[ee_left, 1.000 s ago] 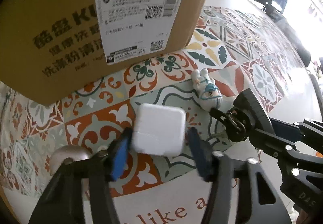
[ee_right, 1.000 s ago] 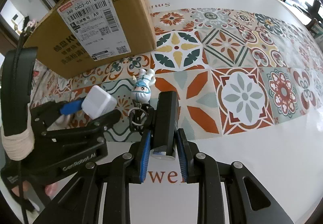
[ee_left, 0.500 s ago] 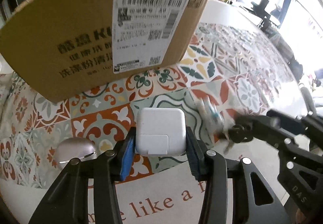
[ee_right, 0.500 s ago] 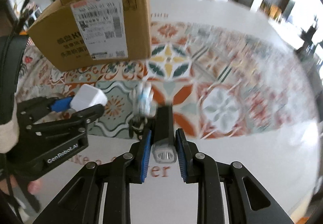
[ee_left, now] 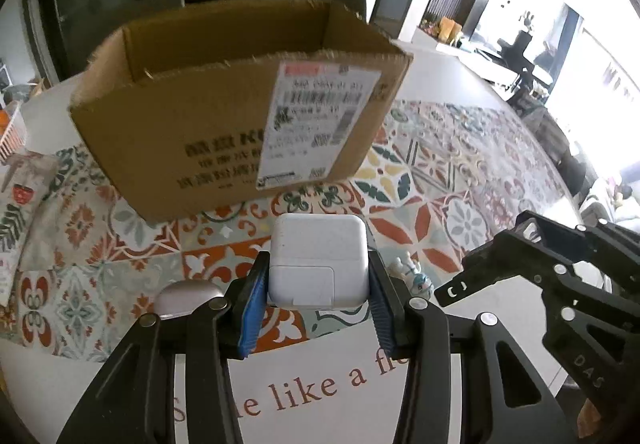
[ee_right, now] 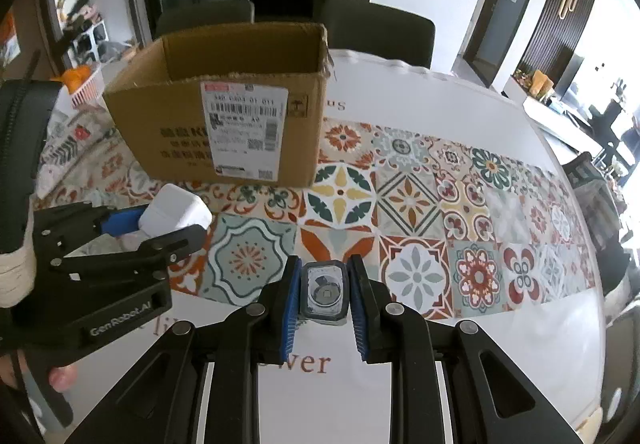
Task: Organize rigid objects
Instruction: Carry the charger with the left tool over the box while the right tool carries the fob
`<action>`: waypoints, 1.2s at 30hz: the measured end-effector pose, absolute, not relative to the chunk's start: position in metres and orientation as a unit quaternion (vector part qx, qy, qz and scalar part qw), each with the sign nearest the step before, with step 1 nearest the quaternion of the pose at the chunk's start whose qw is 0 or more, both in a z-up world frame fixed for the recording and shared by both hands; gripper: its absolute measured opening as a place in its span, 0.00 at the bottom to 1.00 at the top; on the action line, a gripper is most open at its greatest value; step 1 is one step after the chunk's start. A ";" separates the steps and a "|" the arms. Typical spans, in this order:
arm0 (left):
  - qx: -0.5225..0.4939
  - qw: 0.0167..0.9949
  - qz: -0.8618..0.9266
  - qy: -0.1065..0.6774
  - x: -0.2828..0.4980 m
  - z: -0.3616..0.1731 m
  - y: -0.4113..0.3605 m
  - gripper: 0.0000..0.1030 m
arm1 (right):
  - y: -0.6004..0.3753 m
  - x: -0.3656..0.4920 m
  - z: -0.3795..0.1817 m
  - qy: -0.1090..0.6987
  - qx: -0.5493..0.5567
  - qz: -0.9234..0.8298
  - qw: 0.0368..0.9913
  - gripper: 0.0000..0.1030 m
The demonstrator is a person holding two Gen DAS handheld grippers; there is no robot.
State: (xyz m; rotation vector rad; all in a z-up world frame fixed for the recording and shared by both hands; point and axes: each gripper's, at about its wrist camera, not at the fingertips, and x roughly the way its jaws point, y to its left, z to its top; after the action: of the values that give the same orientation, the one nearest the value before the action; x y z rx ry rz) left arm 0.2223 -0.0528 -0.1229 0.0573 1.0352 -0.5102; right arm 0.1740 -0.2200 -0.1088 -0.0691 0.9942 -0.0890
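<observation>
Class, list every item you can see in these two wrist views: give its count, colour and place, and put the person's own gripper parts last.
Cardboard box: one, brown, open top, far side of the mat.
White charger: one, white, held off the table.
Key fob: one, dark, between the right gripper's pads.
Figurine keychain: one, white and blue, beside the charger.
Rounded case: one, silvery, on the mat, near left.
Tablecloth: one, patterned tiles, white border.
Chairs: two, dark, behind the table.
Left gripper: shut on the charger.
Right gripper: shut on the fob.

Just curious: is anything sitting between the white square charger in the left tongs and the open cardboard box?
Nothing: only patterned tablecloth separates white square charger from cardboard box, in both views.
</observation>
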 end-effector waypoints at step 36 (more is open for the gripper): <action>0.035 0.911 -0.189 0.365 0.250 -0.005 -0.020 0.44 | -0.188 0.219 -0.008 0.335 -0.019 0.034 0.941 0.23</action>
State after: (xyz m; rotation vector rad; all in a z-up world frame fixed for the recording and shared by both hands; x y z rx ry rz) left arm 0.2499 -0.0201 -0.0048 0.0731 0.7522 -0.3902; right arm 0.2186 -0.1884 -0.0077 -0.0398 0.6834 0.0688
